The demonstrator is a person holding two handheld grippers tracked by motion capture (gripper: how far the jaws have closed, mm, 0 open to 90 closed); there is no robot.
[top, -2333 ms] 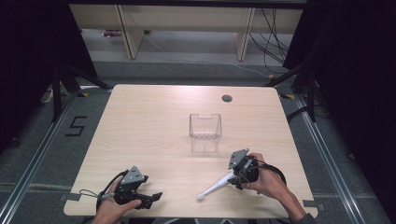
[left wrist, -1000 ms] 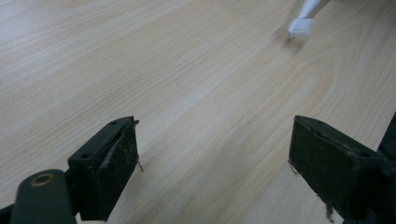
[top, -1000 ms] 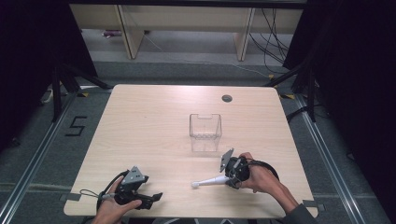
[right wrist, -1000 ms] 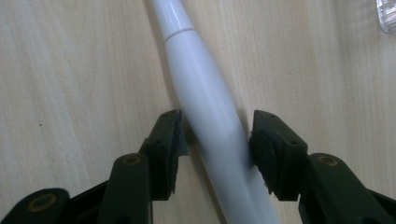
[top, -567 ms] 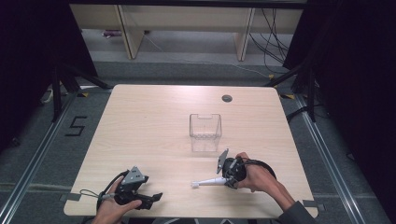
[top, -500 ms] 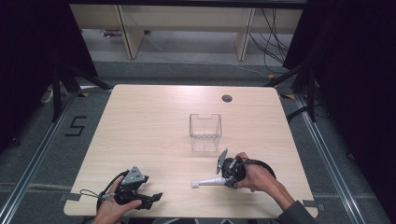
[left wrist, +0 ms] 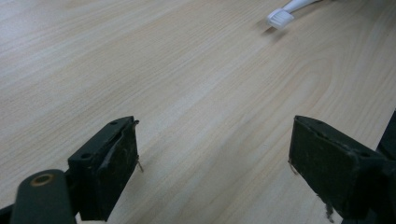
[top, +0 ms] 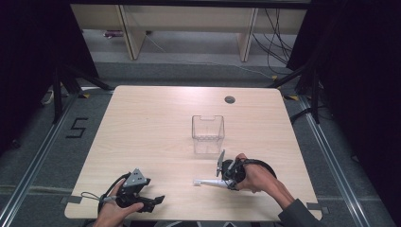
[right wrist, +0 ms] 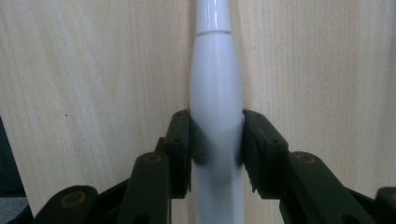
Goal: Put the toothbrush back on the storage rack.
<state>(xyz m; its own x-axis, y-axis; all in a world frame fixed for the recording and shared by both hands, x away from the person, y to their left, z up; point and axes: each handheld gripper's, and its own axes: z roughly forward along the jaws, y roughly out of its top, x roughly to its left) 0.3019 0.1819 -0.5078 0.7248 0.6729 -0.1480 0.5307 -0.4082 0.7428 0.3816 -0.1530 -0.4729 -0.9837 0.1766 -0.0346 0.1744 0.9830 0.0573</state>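
Note:
A white electric toothbrush (top: 205, 182) lies low over the table's front right, its head (left wrist: 280, 17) pointing left. My right gripper (top: 222, 181) is shut on its thick handle (right wrist: 215, 93). Its jaws have just been closing, and both pads now press the handle's sides in the right gripper view. At the front left, near the table edge, my left gripper (top: 158, 200) rests in a hand. Its jaws stand wide open (left wrist: 215, 163) over bare wood with nothing between them.
A clear plastic box (top: 207, 134) stands upright at the table's middle, just behind the right gripper. A dark cable hole (top: 230, 100) sits near the far edge. Shelving legs and cables lie beyond the wooden table (top: 142, 127).
The right gripper has shifted slightly left with the toothbrush, which has swung from a slant to lie nearly level across the table. The left gripper has stayed put.

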